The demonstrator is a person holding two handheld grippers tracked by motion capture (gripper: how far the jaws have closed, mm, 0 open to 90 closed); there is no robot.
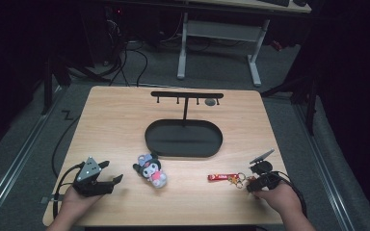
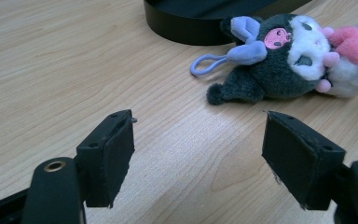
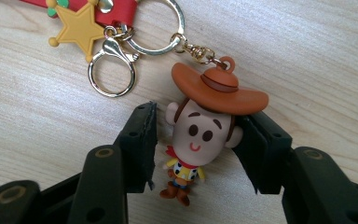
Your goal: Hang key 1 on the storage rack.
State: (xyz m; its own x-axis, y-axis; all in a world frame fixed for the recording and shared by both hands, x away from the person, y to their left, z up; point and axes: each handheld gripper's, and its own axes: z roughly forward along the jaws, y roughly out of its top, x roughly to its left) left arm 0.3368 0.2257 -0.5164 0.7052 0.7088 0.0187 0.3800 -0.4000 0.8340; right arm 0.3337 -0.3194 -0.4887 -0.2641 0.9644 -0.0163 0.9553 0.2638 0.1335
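Matt wood-grain desk, soft and shiny trinkets

Smooth rubbery cowboy figure, glossy gold metal rings; fuzzy cloth plush toy.

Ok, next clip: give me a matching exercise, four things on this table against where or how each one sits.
Things:
1. dark plush doll with pink bow
2. small cowboy figure keychain
3. black oval tray with hook rack
4. left gripper

States:
A. open above bare wood
B. far middle of the table
C. between the right gripper's fingers
D. lying just in front of the tray

Pairs: 1-D, 2-C, 3-B, 4-A
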